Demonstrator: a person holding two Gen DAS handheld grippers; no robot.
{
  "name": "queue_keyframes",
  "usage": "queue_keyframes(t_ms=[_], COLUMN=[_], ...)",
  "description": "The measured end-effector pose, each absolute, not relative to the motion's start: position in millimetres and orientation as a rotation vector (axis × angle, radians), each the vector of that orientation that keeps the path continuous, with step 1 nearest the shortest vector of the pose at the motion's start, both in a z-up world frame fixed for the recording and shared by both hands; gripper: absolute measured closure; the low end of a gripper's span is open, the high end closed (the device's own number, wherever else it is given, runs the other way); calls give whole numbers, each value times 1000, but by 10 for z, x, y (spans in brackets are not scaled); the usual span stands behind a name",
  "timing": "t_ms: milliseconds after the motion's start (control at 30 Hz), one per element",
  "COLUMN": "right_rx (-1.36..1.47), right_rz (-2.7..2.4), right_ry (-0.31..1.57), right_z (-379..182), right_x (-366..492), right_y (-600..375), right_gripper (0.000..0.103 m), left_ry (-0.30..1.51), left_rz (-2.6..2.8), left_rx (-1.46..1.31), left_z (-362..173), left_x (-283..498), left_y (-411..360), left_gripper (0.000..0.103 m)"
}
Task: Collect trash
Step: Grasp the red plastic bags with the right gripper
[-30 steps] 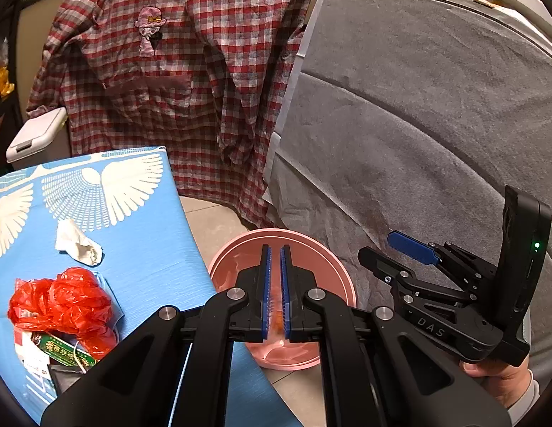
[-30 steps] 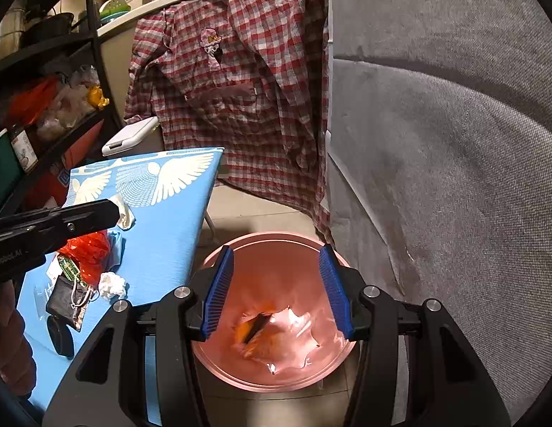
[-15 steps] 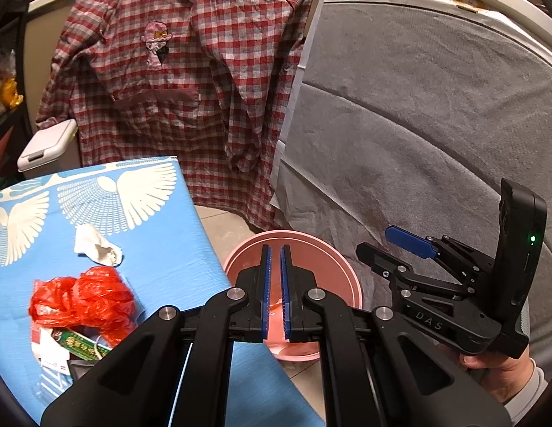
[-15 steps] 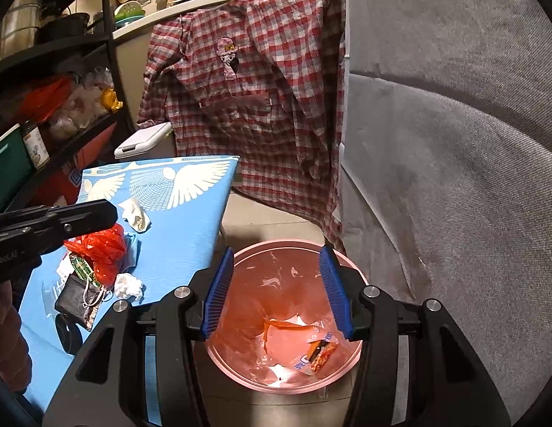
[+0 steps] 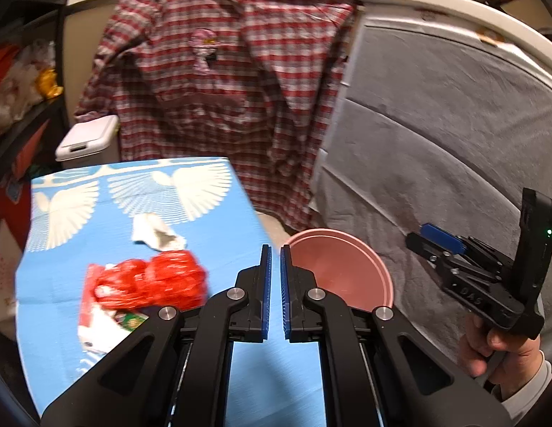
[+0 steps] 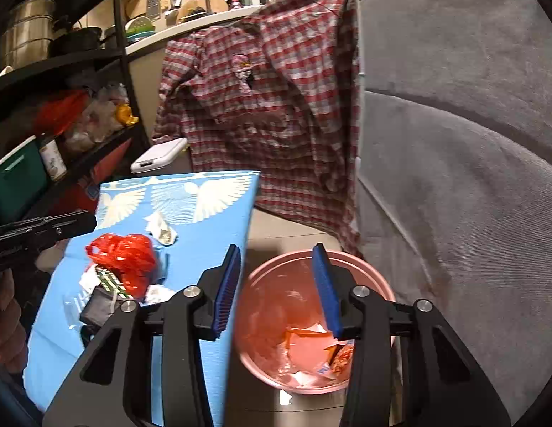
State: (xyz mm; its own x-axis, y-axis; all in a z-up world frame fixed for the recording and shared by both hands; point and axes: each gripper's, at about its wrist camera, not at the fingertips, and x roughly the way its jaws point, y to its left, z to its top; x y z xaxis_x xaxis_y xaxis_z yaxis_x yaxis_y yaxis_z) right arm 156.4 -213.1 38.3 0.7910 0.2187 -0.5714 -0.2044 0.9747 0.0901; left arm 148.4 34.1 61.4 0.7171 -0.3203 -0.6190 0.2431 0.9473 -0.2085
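A pink bin stands on the floor beside the blue table; orange and white wrappers lie at its bottom. On the table sit a red plastic bag, a crumpled white tissue, a green-labelled packet and a dark pouch. My left gripper is shut and empty over the table's right edge, and shows at the left of the right wrist view. My right gripper hovers above the bin's left rim, jaws closing with nothing between them.
A red plaid shirt hangs behind the table. Grey fabric covers the whole right side next to the bin. A white lidded box stands behind the table, and black shelves full of goods fill the left.
My left gripper has shifted left from above the bin to the table's edge. The right jaws have narrowed, and that gripper has drifted left. Wrappers have settled at the bin's bottom.
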Motion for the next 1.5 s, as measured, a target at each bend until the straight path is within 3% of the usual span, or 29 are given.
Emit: queue_keyframes(t_ms=[367,1033,1333,1367,1500], right_rx=[-14,-25,-54,-56,-63], right_rz=[334,516,572,574,585], right_ry=[609,696,749,754,775], right_z=[394,-20,-274,-297,-382], right_x=[1482,1799,1993,2010,2085], right_y=[-1546,-574,-328,-314,-232], right_gripper=[81,80,56,56,56], left_ry=[702,839,916,929,983], left_rz=[-185,-69,-71,-69,-76], left_rx=[-171,-218,-217,-213,-220], left_z=[584,-22,-345,-393,-592], left_x=[1336,1491,1677,1705,1803], left_y=[1272,2172,2204,2206,2232], left_gripper=[97,97,97,96,66])
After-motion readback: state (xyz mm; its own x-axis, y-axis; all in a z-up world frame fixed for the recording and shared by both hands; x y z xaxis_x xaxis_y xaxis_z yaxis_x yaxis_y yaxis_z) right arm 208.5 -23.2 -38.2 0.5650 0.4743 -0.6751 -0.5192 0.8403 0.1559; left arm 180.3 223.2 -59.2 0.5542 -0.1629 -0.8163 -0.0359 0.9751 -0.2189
